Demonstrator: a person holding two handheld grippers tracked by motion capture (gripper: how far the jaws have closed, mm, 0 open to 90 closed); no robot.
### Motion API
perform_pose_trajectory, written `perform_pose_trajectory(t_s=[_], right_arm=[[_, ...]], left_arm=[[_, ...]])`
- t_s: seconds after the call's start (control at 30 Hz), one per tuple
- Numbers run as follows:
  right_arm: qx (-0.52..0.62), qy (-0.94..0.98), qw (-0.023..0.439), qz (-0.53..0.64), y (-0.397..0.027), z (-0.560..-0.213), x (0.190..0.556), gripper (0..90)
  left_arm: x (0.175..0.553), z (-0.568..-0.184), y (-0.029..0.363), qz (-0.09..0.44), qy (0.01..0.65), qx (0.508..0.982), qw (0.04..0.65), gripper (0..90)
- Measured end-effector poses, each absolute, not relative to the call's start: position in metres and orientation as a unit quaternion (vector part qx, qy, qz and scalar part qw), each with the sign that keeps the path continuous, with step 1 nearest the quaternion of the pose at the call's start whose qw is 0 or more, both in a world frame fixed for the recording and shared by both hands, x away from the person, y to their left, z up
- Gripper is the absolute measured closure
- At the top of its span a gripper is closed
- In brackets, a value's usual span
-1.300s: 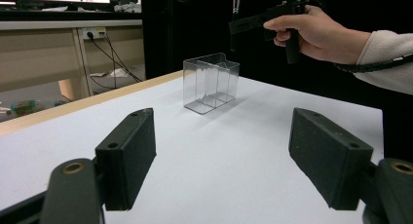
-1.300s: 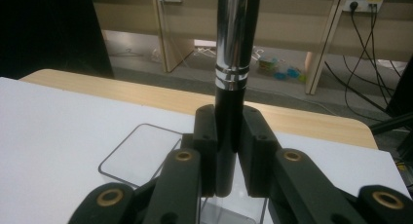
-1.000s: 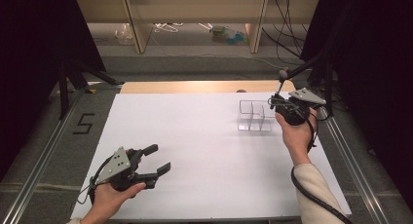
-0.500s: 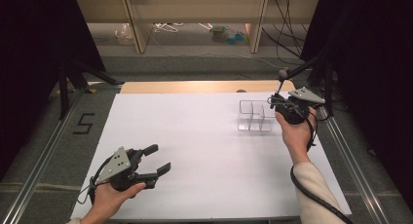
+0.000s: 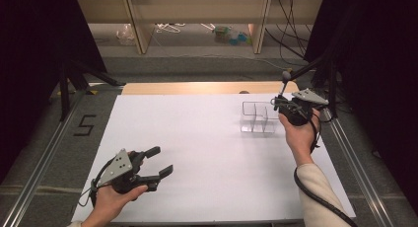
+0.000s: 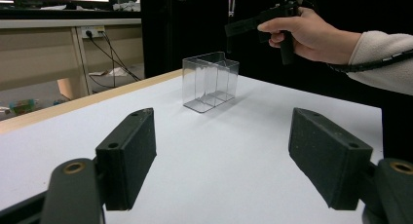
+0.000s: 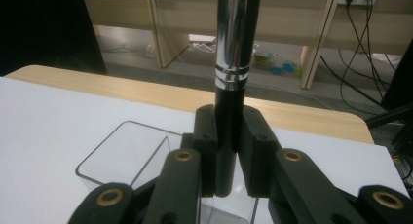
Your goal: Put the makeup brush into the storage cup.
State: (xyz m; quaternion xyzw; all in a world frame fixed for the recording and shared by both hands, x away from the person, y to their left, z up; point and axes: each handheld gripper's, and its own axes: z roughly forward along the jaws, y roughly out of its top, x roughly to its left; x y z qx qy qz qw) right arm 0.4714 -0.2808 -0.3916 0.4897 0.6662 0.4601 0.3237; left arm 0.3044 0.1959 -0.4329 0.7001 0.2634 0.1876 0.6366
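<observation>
Right gripper (image 5: 282, 104) is clamped on a slim stick-like tool (image 7: 233, 63), black lower shaft with a chrome upper part, likely a makeup brush handle, though the tip is cut off at the top of the right gripper view. The pads pinch the black part from both sides, and the tool stands upright, running up past the jaws. In the high view its upper end (image 5: 284, 79) pokes up above the gripper.

Directly below and just ahead of this gripper sits the clear acrylic organizer (image 5: 258, 117), with an open top and thin dividers splitting it into compartments. It looks empty. The tool's lower end hangs over the compartment nearest the gripper, above the rim as far as I can tell; whether it touches is unclear. Holding it vertical likely serves a straight drop into a slot, since the compartments are narrow and a tilted shaft would catch a divider.

Left gripper (image 5: 158, 163) is well apart from the organizer, near the front edge of the white table (image 5: 197, 138). Its jaws stand wide apart with nothing between them. From its own view, the organizer (image 6: 210, 81) is far ahead, with the right hand (image 6: 311, 34) above it. It probably waits as a spare, clear of the drop.
</observation>
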Motion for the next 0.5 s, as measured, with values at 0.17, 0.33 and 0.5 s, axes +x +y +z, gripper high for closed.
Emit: perform_pose_trajectory(t_s=[0.17, 0.33, 0.5], right_arm=[[0.493, 0.666, 0.322, 0.457, -0.2809, -0.3928, 0.4723, 79.3], [0.495, 0.667, 0.319, 0.456, -0.2813, -0.3941, 0.4732, 79.3], [0.494, 0.67, 0.318, 0.453, -0.2814, -0.3952, 0.4743, 79.4]], left_arm=[[0.3044, -0.4329, 0.1958, 0.188, 0.264, 0.7, 0.637, 25.6], [0.3045, -0.4331, 0.1959, 0.187, 0.263, 0.701, 0.636, 25.6], [0.3045, -0.433, 0.1959, 0.188, 0.263, 0.701, 0.636, 25.6]])
